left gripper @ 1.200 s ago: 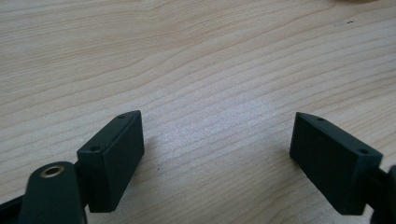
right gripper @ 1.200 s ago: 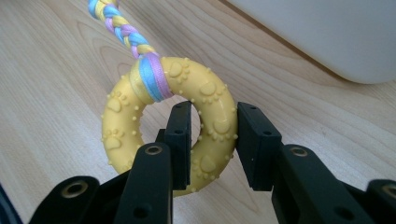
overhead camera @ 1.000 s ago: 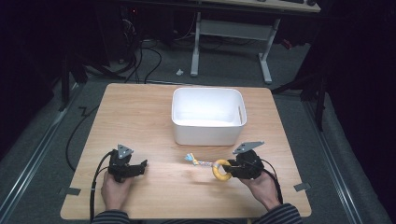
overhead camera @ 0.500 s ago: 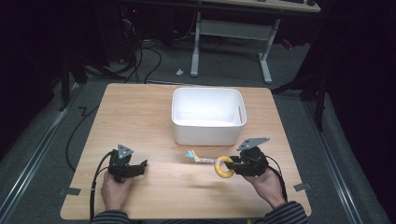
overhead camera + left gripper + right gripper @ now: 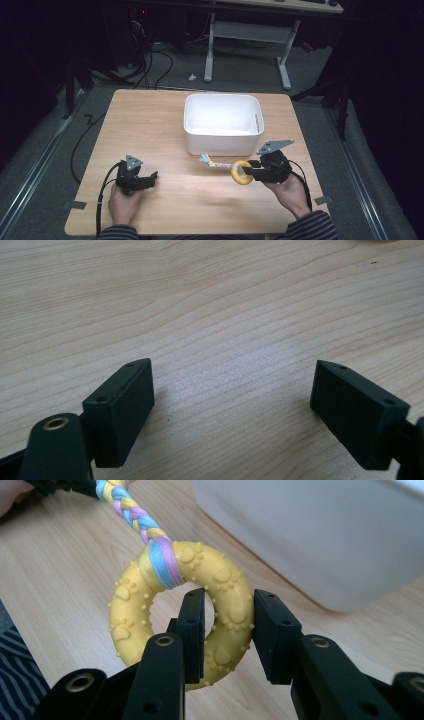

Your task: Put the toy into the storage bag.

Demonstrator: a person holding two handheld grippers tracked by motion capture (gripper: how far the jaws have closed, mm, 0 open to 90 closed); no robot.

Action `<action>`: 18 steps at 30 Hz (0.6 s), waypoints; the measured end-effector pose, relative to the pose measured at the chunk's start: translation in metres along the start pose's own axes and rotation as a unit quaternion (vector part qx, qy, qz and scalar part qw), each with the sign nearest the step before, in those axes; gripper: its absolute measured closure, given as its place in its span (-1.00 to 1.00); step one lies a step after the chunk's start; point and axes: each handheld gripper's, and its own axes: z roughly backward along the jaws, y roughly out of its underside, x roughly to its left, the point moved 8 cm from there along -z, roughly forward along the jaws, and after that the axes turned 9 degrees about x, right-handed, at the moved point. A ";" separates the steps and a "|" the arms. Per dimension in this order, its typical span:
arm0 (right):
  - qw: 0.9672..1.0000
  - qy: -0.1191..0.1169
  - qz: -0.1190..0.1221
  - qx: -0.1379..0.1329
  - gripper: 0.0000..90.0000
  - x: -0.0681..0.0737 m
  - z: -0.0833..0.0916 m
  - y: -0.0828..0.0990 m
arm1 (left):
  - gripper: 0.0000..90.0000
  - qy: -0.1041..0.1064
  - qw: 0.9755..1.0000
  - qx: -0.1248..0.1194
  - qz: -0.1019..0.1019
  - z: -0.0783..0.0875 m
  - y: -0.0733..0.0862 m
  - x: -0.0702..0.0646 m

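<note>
High view has your right hand-held gripper [image 5: 252, 173] at the near right of the desk [image 5: 165, 130], just in front of the white bin [image 5: 223, 122], pinching a yellow ring toy [image 5: 242, 171]. A braided rope [image 5: 217, 163] in pastel colours runs from the ring toward the left, its frayed tip lying close to the bin's front wall. Your right hand [image 5: 290, 192] grips the tool from behind, a striped sleeve [image 5: 310, 230] at the bottom edge.

Right gripper view gives the grip closely: one jaw passes through the hole of the yellow ring toy [image 5: 180, 615] and the other presses on its outer edge, so the ring's side is clamped between them. The ring carries raised paw prints and dots, and the braided rope [image 5: 135, 517] is looped around its upper left part. The white bin [image 5: 320, 535] stands just beyond on the wood.

Your left hand-held gripper [image 5: 140, 180] rests at the near left of the desk, well apart from the toy, held by your left hand [image 5: 122, 205]. Left gripper view shows its jaws spread wide over bare wood [image 5: 210, 315], nothing between them.
</note>
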 end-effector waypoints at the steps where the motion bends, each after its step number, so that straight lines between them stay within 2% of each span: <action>1: 1.000 0.001 -0.001 -0.003 0.51 -0.001 0.002 -0.001 | -0.60 0.000 1.000 0.000 0.000 0.000 0.000 0.000; 18: 0.999 0.003 -0.005 -0.032 0.51 -0.013 0.026 -0.022 | -0.60 0.000 1.000 0.000 -0.001 0.000 0.000 0.000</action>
